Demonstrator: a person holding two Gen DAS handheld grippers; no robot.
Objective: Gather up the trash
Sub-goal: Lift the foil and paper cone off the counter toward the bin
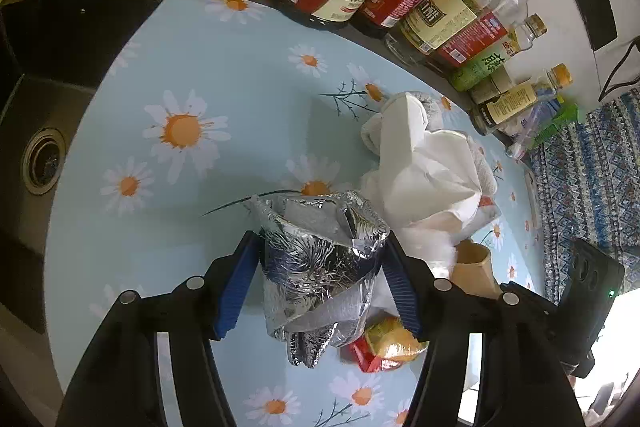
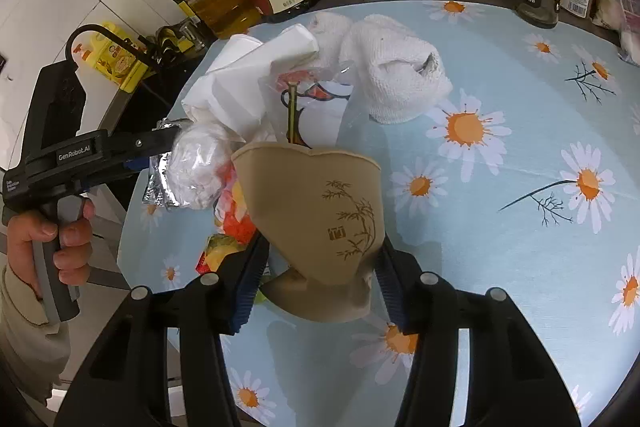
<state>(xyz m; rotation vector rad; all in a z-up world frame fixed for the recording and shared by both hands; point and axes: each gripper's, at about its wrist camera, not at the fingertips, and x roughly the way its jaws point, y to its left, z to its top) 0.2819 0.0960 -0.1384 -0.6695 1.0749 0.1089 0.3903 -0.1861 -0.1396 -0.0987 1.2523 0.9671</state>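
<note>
Foil wad (image 1: pixel 320 267) sits between left tongs (image 1: pixel 320 263) (pinched).

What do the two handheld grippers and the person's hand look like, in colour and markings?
Both the left gripper and the right gripper are black plastic with blue ribbed pads and silver round pins. The left one's body reads "GenRobot.AI" in white and has a grey handle. The hand is bare, with a beige sleeve.

Left claw (image 1: pixel 320 267) clamps crumpled foil (image 1: pixel 316 267) between its blue pads, while right claw (image 2: pixel 320 279) pinches a tan paper cup (image 2: pixel 316 223); a bare hand (image 2: pixel 60 239) grips the left tool's handle.
</note>
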